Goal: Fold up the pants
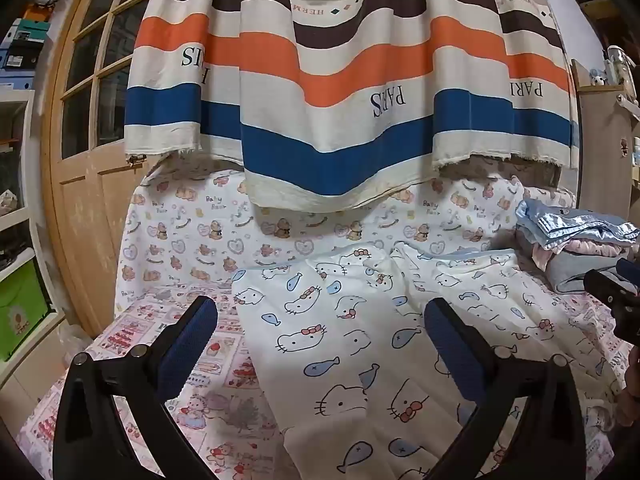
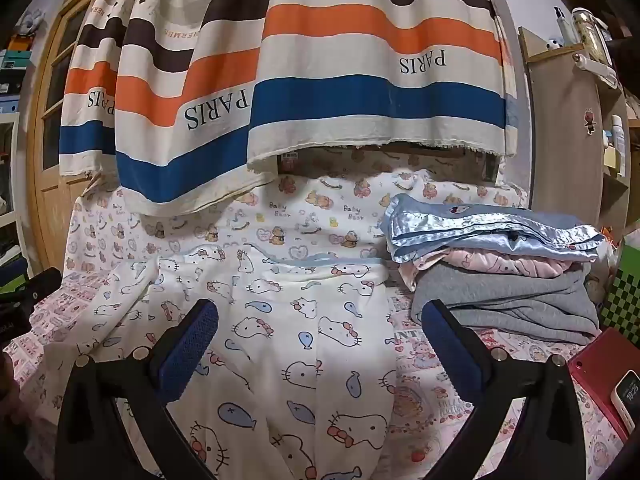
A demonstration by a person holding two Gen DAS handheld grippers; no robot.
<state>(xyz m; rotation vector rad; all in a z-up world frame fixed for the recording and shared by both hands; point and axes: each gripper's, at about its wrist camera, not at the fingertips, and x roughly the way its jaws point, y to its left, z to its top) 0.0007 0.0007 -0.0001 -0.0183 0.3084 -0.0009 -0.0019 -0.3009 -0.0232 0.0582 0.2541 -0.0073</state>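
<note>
White pants (image 1: 360, 340) printed with cat faces and blue fish lie spread flat on the patterned bed sheet (image 1: 180, 240), waistband toward the far side, legs running toward me. The same pants (image 2: 280, 320) fill the middle of the right wrist view. My left gripper (image 1: 320, 316) hovers open above the pants, one finger over the sheet at their left edge, the other over the fabric. My right gripper (image 2: 320, 316) hovers open over the right pant leg. Nothing sits between either pair of blue pads. The right gripper's body (image 1: 616, 300) shows at the right edge of the left wrist view.
A stack of folded clothes (image 2: 500, 264), blue, pink and grey, lies on the bed at the right. A striped cloth (image 1: 340, 100) hangs over the far end. A red box (image 2: 600, 372) with a small clock lies at the near right. A wooden door (image 1: 80, 120) stands at the left.
</note>
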